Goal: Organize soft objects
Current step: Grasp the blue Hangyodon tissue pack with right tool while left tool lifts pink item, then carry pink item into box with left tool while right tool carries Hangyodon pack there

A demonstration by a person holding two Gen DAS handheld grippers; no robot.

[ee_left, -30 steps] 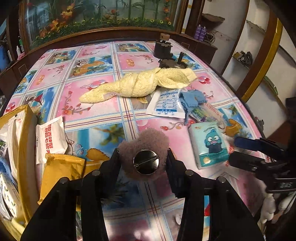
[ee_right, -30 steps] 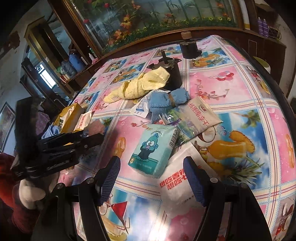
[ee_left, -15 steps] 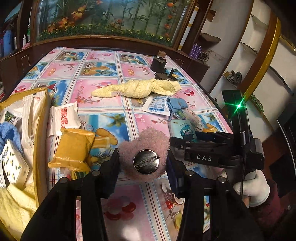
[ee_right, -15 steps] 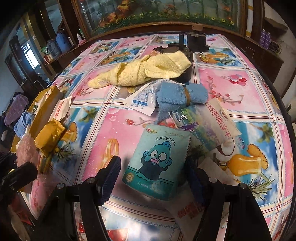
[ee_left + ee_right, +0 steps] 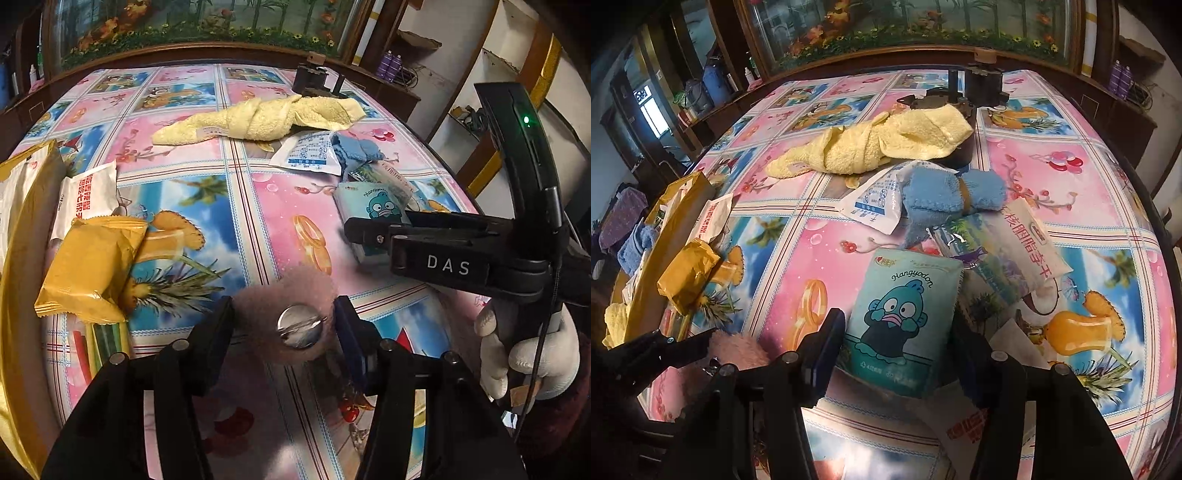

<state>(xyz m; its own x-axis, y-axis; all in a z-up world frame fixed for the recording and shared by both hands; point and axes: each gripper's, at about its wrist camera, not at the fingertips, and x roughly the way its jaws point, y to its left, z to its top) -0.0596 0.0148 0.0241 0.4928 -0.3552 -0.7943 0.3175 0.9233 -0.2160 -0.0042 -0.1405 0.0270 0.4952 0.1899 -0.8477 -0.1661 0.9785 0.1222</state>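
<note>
My left gripper [image 5: 284,321] is shut on a pink fluffy puff [image 5: 266,295] with a round metal clip, held low over the tablecloth. The puff [image 5: 738,347] also shows at the lower left of the right wrist view. My right gripper [image 5: 897,343] is open, and a teal cartoon tissue pack [image 5: 901,317] lies flat between its fingers [image 5: 827,339]. From the left wrist view, the right gripper [image 5: 369,229] sits over that pack [image 5: 373,206], held by a gloved hand [image 5: 528,354]. A twisted yellow towel [image 5: 879,144] and a tied blue cloth [image 5: 953,192] lie farther back.
An open yellow bag [image 5: 665,236] at the left edge holds a blue towel [image 5: 635,243]. Near it lie a yellow packet [image 5: 88,266] and a white-and-red packet [image 5: 86,195]. A white sachet [image 5: 875,203], a long printed packet [image 5: 1015,247] and a black device [image 5: 982,88] crowd the middle and far side.
My right gripper has come forward and down until its fingers straddle the teal tissue pack. My left gripper, still holding the puff, has shifted right, away from the yellow bag.
</note>
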